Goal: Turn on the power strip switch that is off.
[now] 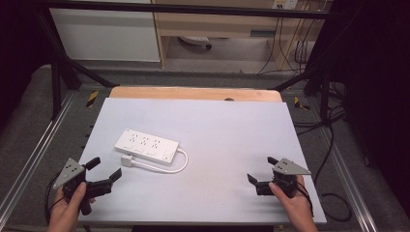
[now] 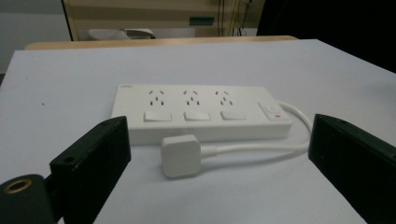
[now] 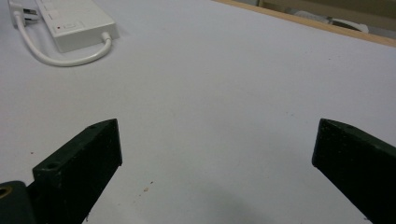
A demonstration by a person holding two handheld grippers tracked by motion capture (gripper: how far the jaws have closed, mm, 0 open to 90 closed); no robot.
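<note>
White plastic three-outlet power strip (image 2: 201, 112) lies flat on the pale grey tabletop (image 1: 217, 130), directly ahead of the left gripper (image 1: 105, 170), whose jaws stand wide apart with nothing between them. Its white plug (image 2: 181, 155) rests between strip and jaws, cord looped. Right gripper (image 1: 260, 169) likewise spread, well apart; there the strip is cut off at the frame's edge.

No legible text; tiny mark on power strip (image 2: 201, 112) unreadable.
</note>
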